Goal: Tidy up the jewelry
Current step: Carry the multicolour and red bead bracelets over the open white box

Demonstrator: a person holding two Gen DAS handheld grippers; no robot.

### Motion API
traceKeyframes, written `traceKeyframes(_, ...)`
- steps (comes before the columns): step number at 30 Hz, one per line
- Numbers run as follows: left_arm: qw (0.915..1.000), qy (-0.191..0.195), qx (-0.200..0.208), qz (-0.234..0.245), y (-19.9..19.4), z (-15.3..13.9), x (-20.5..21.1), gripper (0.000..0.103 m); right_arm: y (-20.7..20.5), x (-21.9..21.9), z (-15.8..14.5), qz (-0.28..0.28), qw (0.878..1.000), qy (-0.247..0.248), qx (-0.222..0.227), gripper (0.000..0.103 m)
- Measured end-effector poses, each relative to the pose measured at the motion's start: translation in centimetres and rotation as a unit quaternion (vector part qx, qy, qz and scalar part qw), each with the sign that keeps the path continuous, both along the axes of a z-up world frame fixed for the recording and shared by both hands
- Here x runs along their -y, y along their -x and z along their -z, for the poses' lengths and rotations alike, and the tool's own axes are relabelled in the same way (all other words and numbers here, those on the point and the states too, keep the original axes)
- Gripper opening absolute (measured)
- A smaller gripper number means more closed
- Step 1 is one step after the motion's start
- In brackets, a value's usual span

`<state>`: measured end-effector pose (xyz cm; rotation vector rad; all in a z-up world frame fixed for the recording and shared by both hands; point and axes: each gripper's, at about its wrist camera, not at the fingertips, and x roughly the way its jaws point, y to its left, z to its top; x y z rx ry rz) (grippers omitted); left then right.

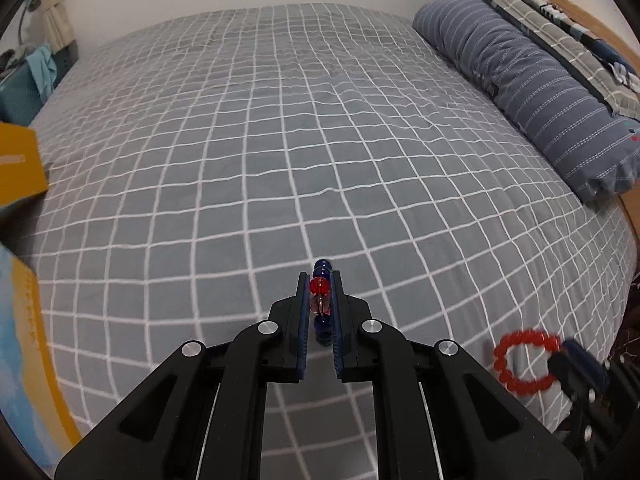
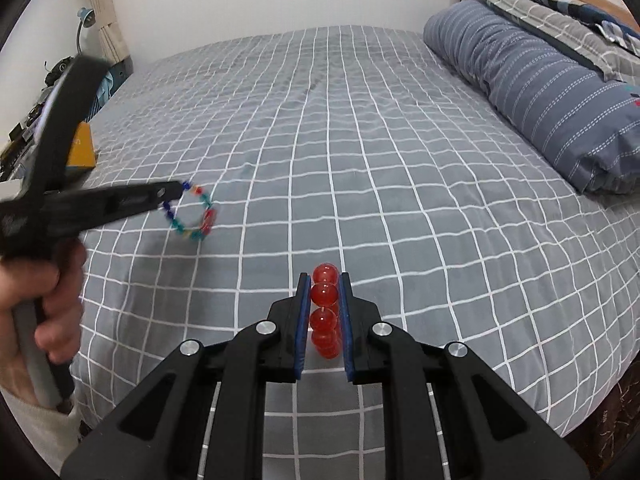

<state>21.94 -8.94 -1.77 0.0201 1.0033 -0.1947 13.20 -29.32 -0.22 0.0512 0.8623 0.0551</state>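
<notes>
Red beads of one bracelet (image 2: 325,316) sit pinched between the right gripper's (image 2: 324,284) blue pads, above the bed's near edge. Left of it, the left gripper (image 1: 319,280) is clamped on a multicoloured bead bracelet (image 1: 321,300), also held in the air. Beneath spreads a grey checked bedsheet (image 1: 260,140), wide and bare; a striped pillow (image 1: 532,80) lines its right side, a yellow box (image 1: 20,164) its left. No writing is legible.

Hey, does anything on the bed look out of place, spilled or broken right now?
Nothing stands out. The left gripper is shut on the multicolored bracelet, the right gripper on the red bracelet, both strings whole above the checked bedsheet.
</notes>
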Motion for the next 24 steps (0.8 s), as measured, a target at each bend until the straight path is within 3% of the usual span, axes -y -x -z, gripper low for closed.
traceKeyframes(11,0.9993,-0.009,0.030,-0.021,4.8,-3.1,-4.1,0.009,-0.2,-1.6,-1.3,-0.007,1.000,-0.007,0.016,0.013)
traceKeyframes(24,0.9973,-0.022,0.049,-0.050,8.2,-5.5,-9.6,0.009,-0.8,-6.8,-2.9,-0.040,0.999,-0.009,0.027,0.013)
